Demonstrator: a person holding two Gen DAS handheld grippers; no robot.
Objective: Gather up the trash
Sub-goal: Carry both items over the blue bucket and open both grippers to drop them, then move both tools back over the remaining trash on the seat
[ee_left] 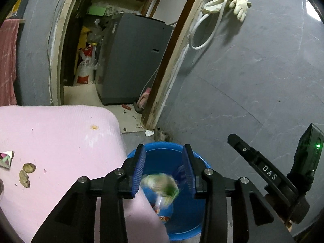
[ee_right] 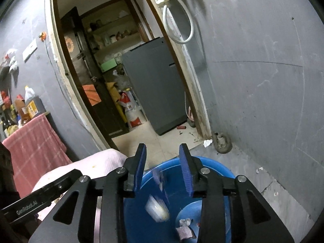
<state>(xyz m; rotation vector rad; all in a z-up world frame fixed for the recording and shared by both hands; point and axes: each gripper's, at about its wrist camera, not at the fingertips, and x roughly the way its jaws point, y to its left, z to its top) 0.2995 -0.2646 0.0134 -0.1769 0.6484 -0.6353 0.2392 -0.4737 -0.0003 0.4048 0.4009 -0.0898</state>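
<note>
While both claws hang released over the blue basin (ee_left: 200, 212) beside my pink-covered table (ee_left: 60, 137), a blurred green-white wrapper (ee_left: 162, 184) drops free between my left gripper (ee_left: 164, 170) pads; pale trash (ee_right: 158, 208) falls below my right gripper (ee_right: 163, 168).

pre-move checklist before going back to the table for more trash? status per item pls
1. Left gripper released: ok, jaws apart, blurred wrapper dropping clear of the pads.
2. Right gripper released: ok, jaws apart, pale blurred piece falling below them.
3. Drops land inside the blue basin: ok, both pieces are over its opening; trash already lies on the bottom.
4. Trash left on the pink table cover: not ok, brown scraps and a folded wrapper remain.
5. Floor clean: not ok, white crumpled scrap lies by the door frame.
6. Grippers clear of each other: cannot tell, they sit side by side.
</note>
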